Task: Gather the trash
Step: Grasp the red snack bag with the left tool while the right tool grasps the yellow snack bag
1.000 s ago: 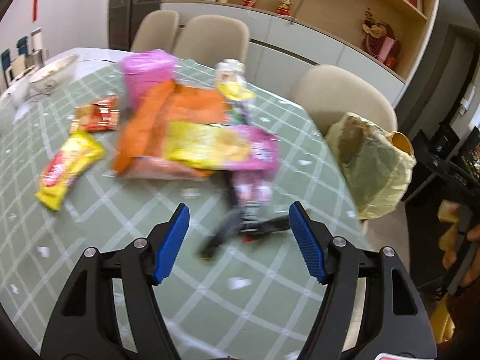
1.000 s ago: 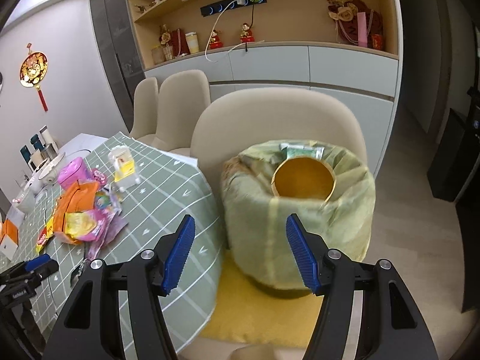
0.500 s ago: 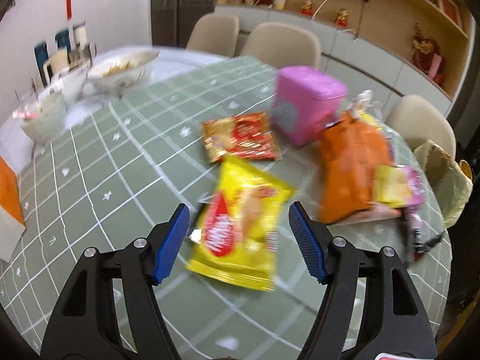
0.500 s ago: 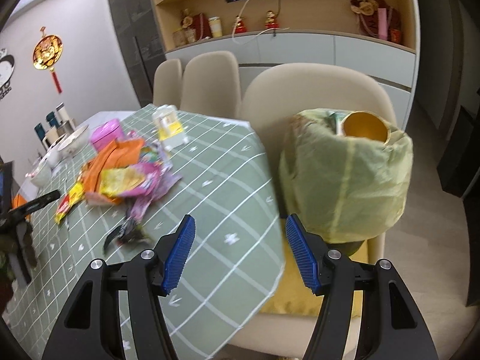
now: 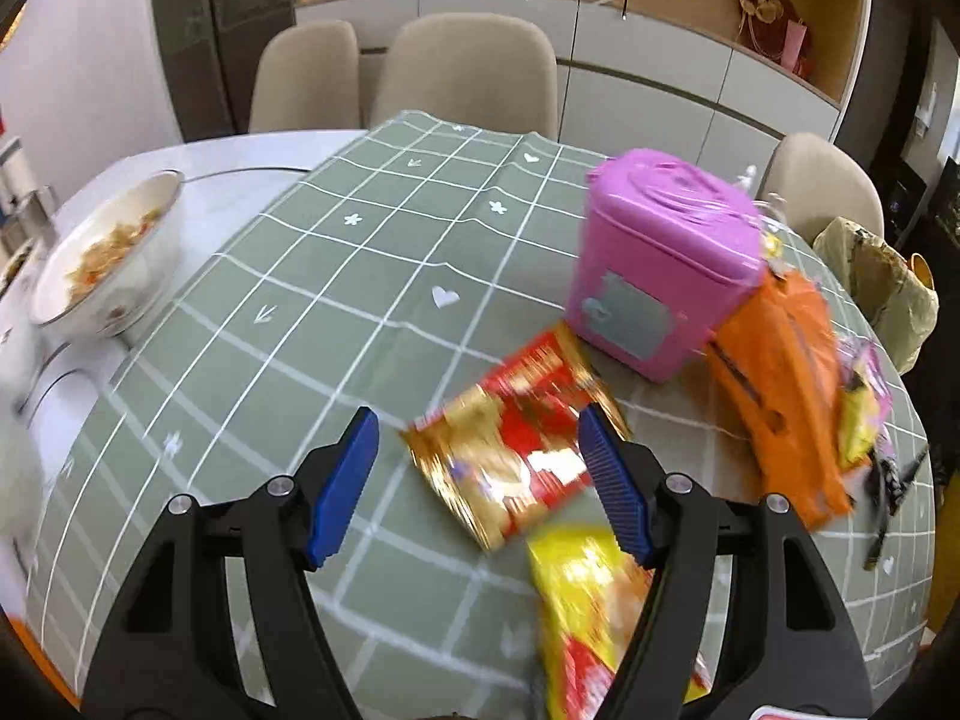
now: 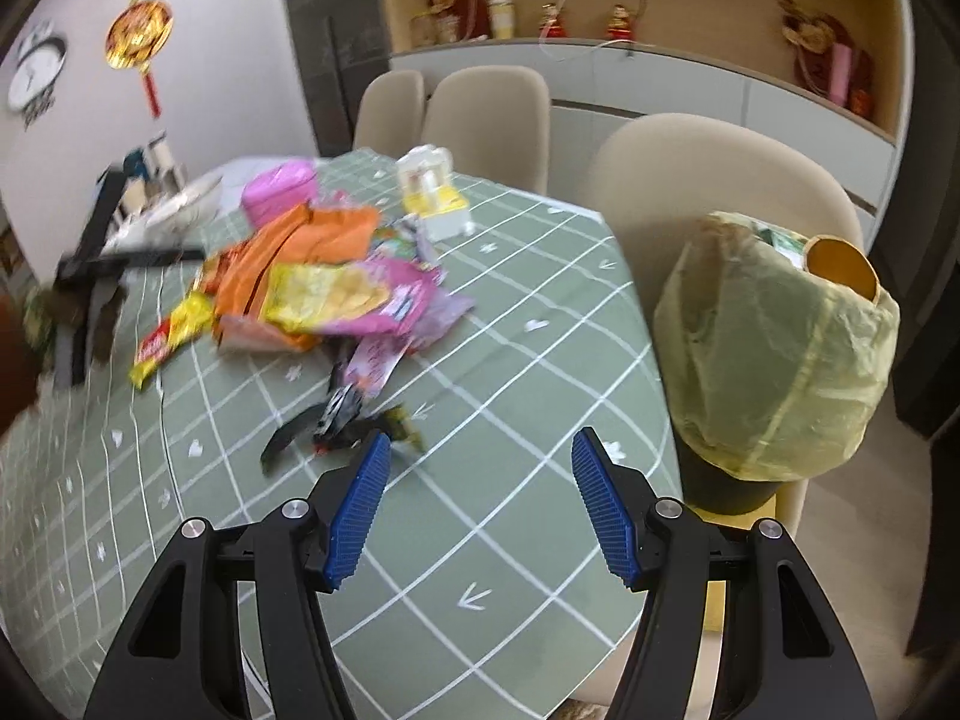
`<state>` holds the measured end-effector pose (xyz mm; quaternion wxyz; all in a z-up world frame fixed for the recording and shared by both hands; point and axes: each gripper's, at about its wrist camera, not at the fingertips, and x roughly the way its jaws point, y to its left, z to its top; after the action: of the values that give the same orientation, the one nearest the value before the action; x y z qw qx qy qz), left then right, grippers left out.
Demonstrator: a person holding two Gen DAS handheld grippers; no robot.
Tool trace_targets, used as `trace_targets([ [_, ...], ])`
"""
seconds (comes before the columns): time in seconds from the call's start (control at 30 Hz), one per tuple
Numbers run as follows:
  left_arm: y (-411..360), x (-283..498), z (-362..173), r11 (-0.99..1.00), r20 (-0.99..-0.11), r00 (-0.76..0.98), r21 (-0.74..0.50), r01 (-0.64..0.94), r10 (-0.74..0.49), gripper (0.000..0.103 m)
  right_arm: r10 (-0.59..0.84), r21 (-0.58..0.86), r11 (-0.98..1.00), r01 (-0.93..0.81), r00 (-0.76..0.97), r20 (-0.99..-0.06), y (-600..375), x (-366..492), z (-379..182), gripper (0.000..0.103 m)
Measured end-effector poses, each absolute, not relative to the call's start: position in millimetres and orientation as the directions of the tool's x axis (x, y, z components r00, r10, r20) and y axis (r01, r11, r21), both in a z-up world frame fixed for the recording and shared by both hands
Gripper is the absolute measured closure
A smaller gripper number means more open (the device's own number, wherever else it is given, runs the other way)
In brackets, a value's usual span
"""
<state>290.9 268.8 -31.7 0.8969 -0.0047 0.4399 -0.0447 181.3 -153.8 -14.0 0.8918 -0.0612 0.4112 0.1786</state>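
My left gripper [image 5: 480,480] is open above a red and gold snack wrapper [image 5: 510,456] that lies flat on the green checked tablecloth [image 5: 372,252]; nothing is between its blue pads. A yellow wrapper [image 5: 588,588] lies just below and right of it, an orange bag [image 5: 780,396] further right. My right gripper [image 6: 480,510] is open over bare cloth near the table's edge. Ahead of it lie a small black wrapper [image 6: 336,420] and a heap of wrappers [image 6: 324,288]. A bin lined with a yellow-green bag [image 6: 774,360] stands on a chair at the right.
A pink plastic box [image 5: 660,264] stands behind the red wrapper. A white bowl with food [image 5: 102,252] sits at the far left. A white and yellow bottle [image 6: 432,198] stands behind the heap. Beige chairs [image 5: 468,72] ring the table, with cabinets behind.
My left gripper swept left across the table, from the black wrapper past the yellow one to the red and gold one. My right gripper swung left from the bin to over the table's edge.
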Motion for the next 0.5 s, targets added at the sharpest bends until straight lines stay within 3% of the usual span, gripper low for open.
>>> trace_targets([
  [0.17, 262.8, 309.7, -55.9, 0.980, -0.845, 0.511, -0.073, 0.185, -0.160, 0.040, 0.239, 0.038, 0.939, -0.341, 0.571, -0.785, -154.7, 182.3, -23.8, 0.043],
  [0.2, 261.0, 306.2, -55.0, 0.976, -0.837, 0.517, -0.084, 0.200, -0.178, 0.054, 0.236, 0.036, 0.940, -0.338, 0.571, -0.786, -154.7, 182.1, -24.7, 0.044],
  [0.27, 261.7, 301.4, -53.7, 0.978, -0.838, 0.512, -0.116, 0.175, -0.191, 0.067, 0.237, 0.038, 0.940, -0.340, 0.567, -0.789, -150.3, 182.2, -25.3, 0.044],
  [0.3, 262.0, 294.7, -51.2, 0.982, -0.828, 0.531, -0.119, 0.146, -0.179, 0.080, 0.243, 0.041, 0.937, -0.346, 0.563, -0.790, -145.9, 182.5, -25.1, 0.044],
  [0.5, 271.4, 238.5, -28.3, 0.973, -0.771, 0.619, -0.226, -0.050, -0.147, 0.097, 0.306, 0.069, 0.905, -0.419, 0.530, -0.791, -99.0, 179.9, -14.3, 0.044],
])
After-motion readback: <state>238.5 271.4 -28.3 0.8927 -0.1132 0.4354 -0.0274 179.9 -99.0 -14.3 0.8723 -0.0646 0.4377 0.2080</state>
